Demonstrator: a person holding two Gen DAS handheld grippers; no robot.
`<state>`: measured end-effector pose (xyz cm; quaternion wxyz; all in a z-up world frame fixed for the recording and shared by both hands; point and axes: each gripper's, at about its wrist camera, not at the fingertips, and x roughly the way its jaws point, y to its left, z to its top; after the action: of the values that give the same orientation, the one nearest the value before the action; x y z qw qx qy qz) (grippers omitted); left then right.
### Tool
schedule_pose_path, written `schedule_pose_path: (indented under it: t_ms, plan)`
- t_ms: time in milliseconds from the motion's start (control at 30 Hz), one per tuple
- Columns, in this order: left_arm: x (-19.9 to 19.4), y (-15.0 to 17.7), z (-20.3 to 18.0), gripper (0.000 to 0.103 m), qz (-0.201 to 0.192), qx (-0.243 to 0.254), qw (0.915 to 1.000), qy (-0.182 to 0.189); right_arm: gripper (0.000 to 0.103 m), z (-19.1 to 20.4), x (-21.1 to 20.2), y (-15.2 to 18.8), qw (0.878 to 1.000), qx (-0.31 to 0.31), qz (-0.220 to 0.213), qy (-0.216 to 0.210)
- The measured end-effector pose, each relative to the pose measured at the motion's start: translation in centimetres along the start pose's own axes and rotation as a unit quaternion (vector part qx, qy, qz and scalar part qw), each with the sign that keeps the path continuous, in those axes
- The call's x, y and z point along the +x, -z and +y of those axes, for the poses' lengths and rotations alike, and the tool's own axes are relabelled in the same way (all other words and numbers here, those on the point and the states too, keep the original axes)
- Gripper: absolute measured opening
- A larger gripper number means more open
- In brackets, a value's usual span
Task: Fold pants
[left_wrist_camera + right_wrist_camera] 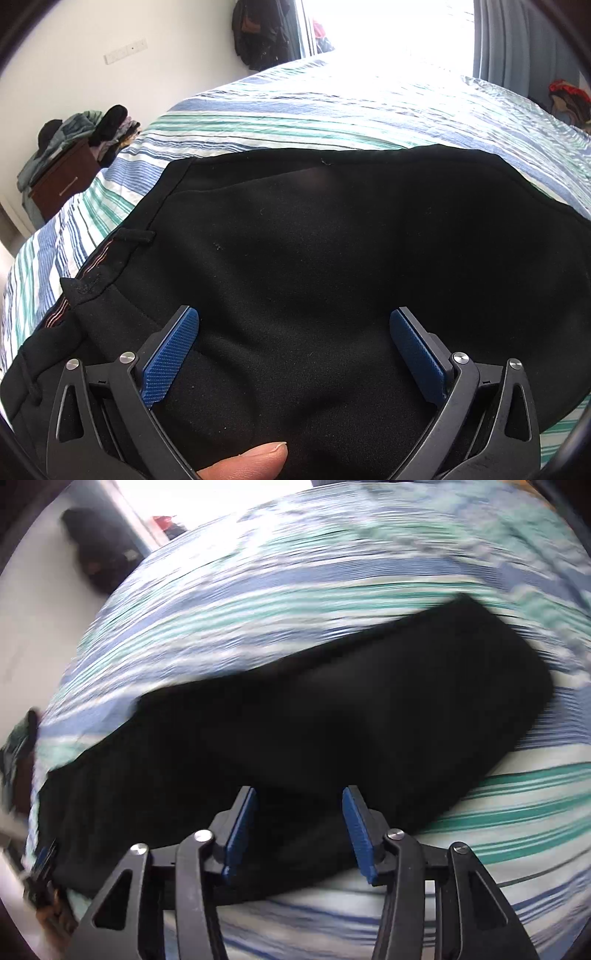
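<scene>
The left gripper [295, 325] is held wide apart over the black pants [314, 258], the right gripper [299, 805] half spread above their near edge, nothing pinched, and the pants are laid on the striped bedsheet [295, 572].

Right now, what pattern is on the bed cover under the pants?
Blue, teal-green and white stripes on the bed cover; sharpest in the left wrist view.

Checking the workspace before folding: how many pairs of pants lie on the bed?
1. The black pants lie spread across the striped bed, below both open grippers. The clothes pile on the dresser beside the bed may hide more.
</scene>
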<state>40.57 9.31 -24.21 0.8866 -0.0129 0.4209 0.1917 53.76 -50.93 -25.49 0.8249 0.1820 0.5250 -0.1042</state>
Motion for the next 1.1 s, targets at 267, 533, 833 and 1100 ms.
schedule_pose_path:
  t_ms: [267,533,833,1100]
  plan:
    - [-0.2,0.1,-0.4,0.103,-0.004,0.000,1.0000,-0.001,0.052,-5.8,0.4,-0.6,0.981,0.138,0.010,-0.135]
    - [-0.1,0.2,-0.3,0.103,-0.006,-0.003,1.0000,0.006,0.014,-7.5,1.5,-1.3,0.963,0.225,-0.064,-0.135]
    - [0.0,-0.2,-0.3,0.103,0.006,-0.001,0.9999,0.009,0.045,-12.3,-7.1,7.0,0.994,0.092,-0.059,-0.006]
    - [-9.1,-0.6,-0.2,0.103,0.033,0.019,0.9933,0.109,0.063,-4.2,-20.0,21.0,0.985,-0.101,-0.083,-0.112]
